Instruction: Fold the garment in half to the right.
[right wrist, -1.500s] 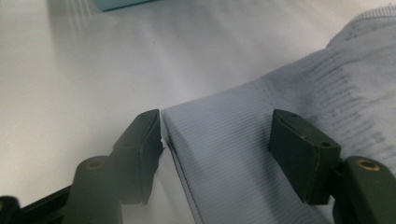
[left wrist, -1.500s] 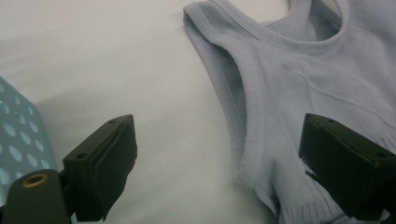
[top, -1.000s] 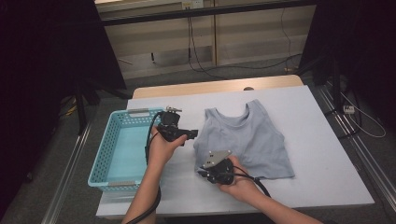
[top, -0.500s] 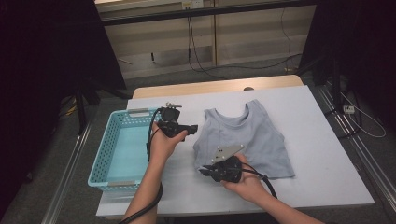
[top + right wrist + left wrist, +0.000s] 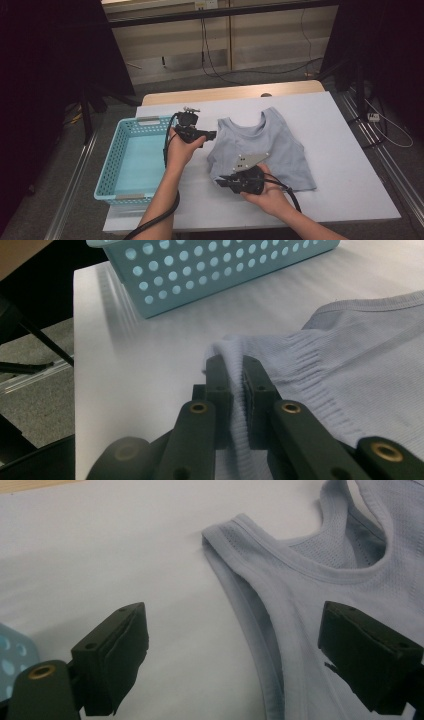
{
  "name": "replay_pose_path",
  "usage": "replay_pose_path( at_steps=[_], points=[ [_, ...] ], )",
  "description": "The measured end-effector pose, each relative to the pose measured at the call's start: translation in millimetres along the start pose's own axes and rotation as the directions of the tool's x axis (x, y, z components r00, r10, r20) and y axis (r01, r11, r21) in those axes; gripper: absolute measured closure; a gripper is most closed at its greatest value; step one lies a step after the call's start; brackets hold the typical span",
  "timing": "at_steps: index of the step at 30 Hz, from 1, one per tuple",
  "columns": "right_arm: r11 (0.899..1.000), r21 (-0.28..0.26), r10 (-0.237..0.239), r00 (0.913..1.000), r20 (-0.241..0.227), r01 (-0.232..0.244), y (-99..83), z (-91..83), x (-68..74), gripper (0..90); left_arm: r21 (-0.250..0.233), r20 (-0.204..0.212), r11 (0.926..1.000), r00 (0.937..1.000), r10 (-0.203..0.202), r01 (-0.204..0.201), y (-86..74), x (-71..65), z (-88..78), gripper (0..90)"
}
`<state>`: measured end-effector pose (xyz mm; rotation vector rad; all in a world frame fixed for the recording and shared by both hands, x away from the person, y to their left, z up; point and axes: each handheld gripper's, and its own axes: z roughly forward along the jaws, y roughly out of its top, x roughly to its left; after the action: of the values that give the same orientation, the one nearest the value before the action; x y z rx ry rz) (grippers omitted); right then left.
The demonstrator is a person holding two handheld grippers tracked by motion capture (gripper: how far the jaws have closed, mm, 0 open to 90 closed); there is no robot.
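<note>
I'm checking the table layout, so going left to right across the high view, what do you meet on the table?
Blue basket → left gripper, open by the shirt's shoulder → right gripper, shut on the hem → grey sleeveless shirt → bare white table.

Tank top (image 5: 265, 150) lies flat on table (image 5: 345, 130), near centre. Basket (image 5: 114, 165) sits on table just left of it, apart. Left gripper (image 5: 212, 135) between basket and top; right gripper (image 5: 220, 181) at top's near-left hem corner.

The right tool (image 5: 235, 371) pinches the ribbed edge of the light blue shirt (image 5: 360, 365). A blue basket (image 5: 210, 270) sits behind on the white bench (image 5: 130, 370).
</note>
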<state>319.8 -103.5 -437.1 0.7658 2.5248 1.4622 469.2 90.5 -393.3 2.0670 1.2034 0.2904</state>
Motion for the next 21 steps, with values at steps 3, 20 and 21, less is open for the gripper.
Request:
replay_pose_path(
  at_steps=[3,20,21],
  points=[
    [1.0,0.003,-0.003,1.0,0.002,0.003,-0.8,-0.8,0.3,85.2,-0.002,0.006,1.0,0.9999,-0.01,0.01,3.2,-0.6,4.7,13.2],
    [1.0,-0.019,0.0,1.0,-0.004,0.0,0.5,-8.0,2.2,85.2,0.006,0.016,0.9995,0.9994,-0.03,0.03,19.2,3.2,47.6,15.1],
    [1.0,-0.023,0.001,1.0,-0.007,-0.001,0.7,-9.2,2.2,85.2,0.008,0.017,0.9995,0.9994,-0.031,0.031,20.0,3.0,49.5,15.2]
  ],
)
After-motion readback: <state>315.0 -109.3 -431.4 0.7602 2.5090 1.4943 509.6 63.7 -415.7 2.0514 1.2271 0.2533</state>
